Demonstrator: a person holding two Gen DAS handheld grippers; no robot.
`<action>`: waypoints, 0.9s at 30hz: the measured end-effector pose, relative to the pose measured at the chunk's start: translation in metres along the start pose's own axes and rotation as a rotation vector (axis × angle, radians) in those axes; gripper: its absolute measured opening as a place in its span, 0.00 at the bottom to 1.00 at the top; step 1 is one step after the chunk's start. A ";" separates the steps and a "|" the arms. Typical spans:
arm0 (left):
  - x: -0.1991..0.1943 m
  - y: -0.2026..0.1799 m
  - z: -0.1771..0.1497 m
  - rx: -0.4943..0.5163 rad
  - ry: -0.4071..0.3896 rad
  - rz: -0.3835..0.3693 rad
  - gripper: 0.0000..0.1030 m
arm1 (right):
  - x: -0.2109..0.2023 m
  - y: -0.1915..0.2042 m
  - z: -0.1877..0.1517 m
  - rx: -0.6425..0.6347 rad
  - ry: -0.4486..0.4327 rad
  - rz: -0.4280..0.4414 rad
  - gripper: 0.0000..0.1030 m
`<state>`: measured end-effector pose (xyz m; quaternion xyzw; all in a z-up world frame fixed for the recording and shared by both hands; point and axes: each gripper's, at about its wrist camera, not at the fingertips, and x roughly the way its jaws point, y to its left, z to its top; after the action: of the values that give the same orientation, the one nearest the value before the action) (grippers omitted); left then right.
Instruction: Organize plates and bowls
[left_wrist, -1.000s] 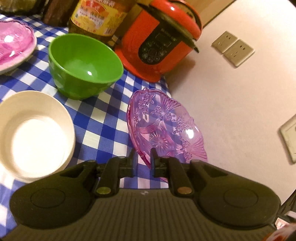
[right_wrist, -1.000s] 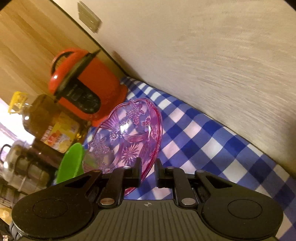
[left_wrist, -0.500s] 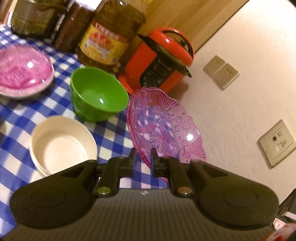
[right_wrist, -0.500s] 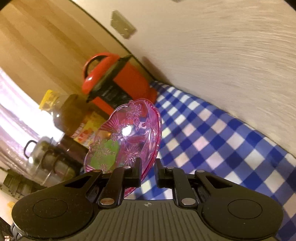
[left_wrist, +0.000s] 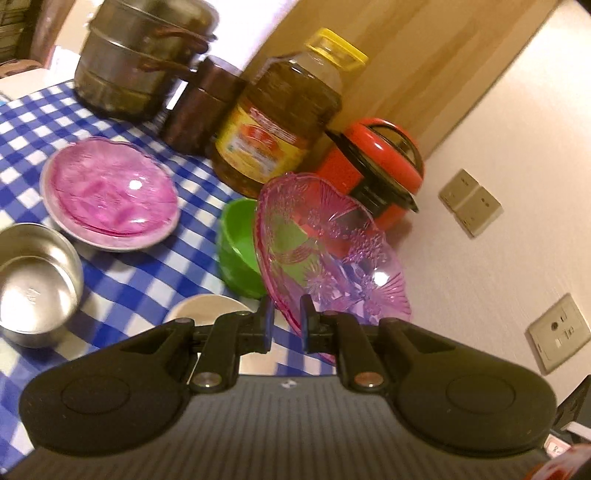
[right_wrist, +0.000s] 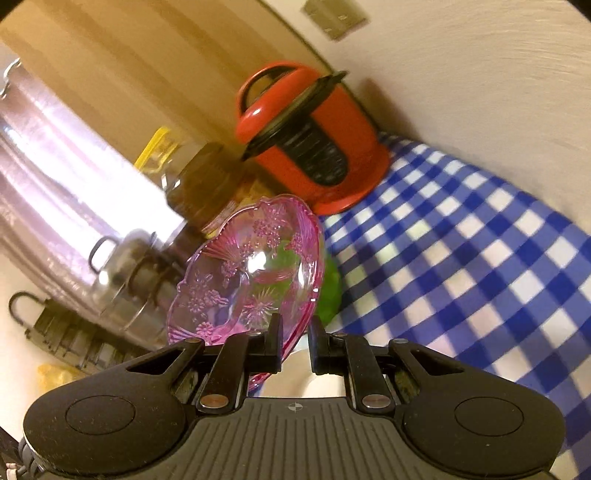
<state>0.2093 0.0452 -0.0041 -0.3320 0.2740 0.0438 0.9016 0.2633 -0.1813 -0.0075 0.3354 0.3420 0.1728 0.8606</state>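
Observation:
A clear pink patterned glass plate (left_wrist: 325, 247) is held in the air, tilted on edge. My left gripper (left_wrist: 285, 322) is shut on its near rim. My right gripper (right_wrist: 294, 338) is shut on the opposite rim of the same plate (right_wrist: 251, 273). Below it on the checked cloth stand a green bowl (left_wrist: 238, 251), a cream bowl (left_wrist: 199, 308) partly hidden by my left gripper, a steel bowl (left_wrist: 35, 284), and a stack of pink glass plates on a pale plate (left_wrist: 110, 194).
A red rice cooker (left_wrist: 373, 166), an oil bottle (left_wrist: 280, 122), a dark jar (left_wrist: 199, 110) and a steel pot (left_wrist: 140, 55) line the back of the table. The wall with sockets (left_wrist: 469, 203) is on the right. The blue checked tablecloth (right_wrist: 461, 266) lies below.
Both grippers have lifted the pink plate higher above the table and carried it leftward. The steel bowl and the pot have come into the left wrist view.

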 end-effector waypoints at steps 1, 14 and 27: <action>-0.003 0.006 0.002 -0.007 -0.006 0.006 0.12 | 0.002 0.004 -0.003 -0.010 0.004 0.006 0.13; -0.028 0.071 0.041 -0.085 -0.091 0.110 0.12 | 0.062 0.066 -0.036 -0.086 0.107 0.075 0.13; -0.019 0.128 0.070 -0.154 -0.122 0.183 0.12 | 0.129 0.106 -0.057 -0.174 0.196 0.091 0.13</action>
<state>0.1928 0.1899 -0.0235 -0.3706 0.2435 0.1667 0.8807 0.3075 -0.0112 -0.0253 0.2564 0.3927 0.2727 0.8401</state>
